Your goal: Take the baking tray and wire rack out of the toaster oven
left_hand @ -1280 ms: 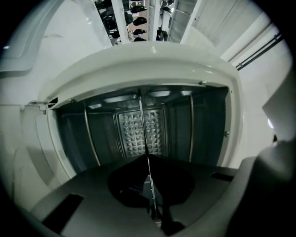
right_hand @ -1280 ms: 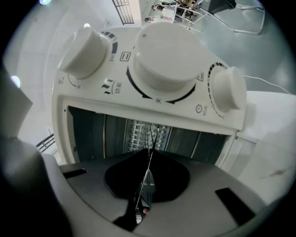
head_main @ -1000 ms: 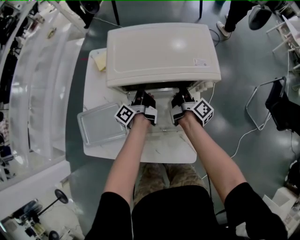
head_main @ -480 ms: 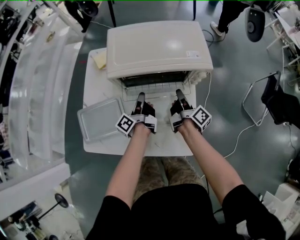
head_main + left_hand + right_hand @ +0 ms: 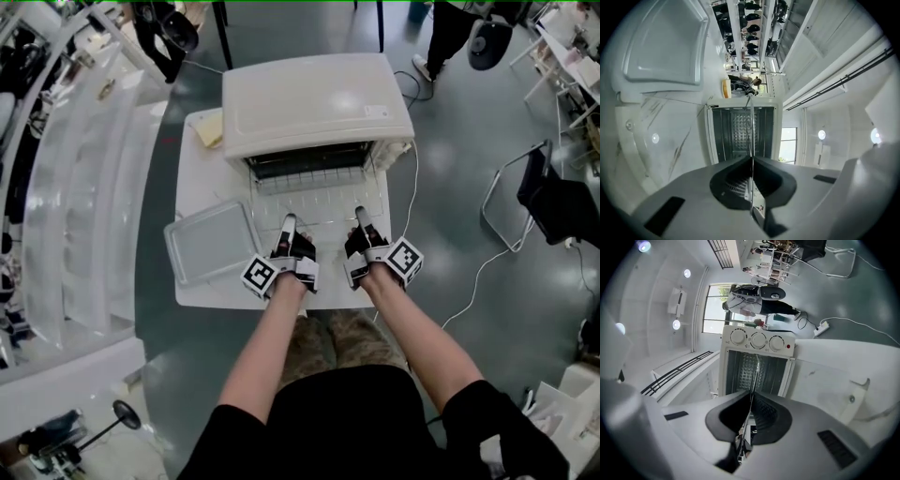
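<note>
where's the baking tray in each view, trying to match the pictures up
Head view: the baking tray lies flat on the white table, left of the left tool.
Left gripper view: upper left, with the picture rolled sideways.
Right gripper view: not in it.
Shared landmark: the open toaster oven, straight ahead in all three.

The wire rack (image 5: 314,178) is blocking the toaster oven's (image 5: 314,103) mouth; the baking tray (image 5: 214,241) is occupying the bench's (image 5: 202,178) left side.
</note>
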Tool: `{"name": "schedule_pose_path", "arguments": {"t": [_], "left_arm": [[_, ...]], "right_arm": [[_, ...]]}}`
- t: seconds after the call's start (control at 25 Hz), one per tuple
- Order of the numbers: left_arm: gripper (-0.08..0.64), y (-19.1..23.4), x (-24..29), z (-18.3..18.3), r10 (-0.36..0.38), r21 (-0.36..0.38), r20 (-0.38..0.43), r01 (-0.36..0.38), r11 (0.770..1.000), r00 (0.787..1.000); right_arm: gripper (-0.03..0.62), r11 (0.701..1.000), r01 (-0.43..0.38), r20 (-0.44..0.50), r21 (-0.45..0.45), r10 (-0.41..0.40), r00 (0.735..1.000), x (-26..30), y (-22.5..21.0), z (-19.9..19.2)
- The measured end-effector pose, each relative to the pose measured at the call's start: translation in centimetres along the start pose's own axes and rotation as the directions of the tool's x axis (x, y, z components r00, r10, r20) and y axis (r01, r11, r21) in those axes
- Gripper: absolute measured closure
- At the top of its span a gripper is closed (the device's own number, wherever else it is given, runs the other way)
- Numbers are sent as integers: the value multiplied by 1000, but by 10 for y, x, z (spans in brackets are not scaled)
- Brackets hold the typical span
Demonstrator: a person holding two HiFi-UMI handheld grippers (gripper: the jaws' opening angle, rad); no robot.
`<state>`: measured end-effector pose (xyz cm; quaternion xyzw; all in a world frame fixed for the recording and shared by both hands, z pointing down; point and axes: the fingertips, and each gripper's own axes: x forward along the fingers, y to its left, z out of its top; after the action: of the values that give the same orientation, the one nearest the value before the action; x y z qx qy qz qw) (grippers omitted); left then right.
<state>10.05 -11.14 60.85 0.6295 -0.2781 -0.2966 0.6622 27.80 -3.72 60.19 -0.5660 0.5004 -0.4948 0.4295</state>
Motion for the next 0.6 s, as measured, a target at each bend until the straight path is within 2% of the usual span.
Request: {"name": "schedule_pose_path", "arguments": {"t": [0.2,0.44,0.6], "left_arm": [[541,-8,-25,-7,-15,13,-27,15,1000,1000],[541,-22,-50,-12,-30,-7,-43,30,1000,999],[541,-27,-73,-6,-31,-15,-21,31,999,999]], "right_arm": [[565,1000,-16,-10,-27,15,1000,-26,7,-10],[565,999,-37,-16,-29,36,999,-51,18,-24],[565,998,-47,-50,-30,46,998,-60,26,-42]]}}
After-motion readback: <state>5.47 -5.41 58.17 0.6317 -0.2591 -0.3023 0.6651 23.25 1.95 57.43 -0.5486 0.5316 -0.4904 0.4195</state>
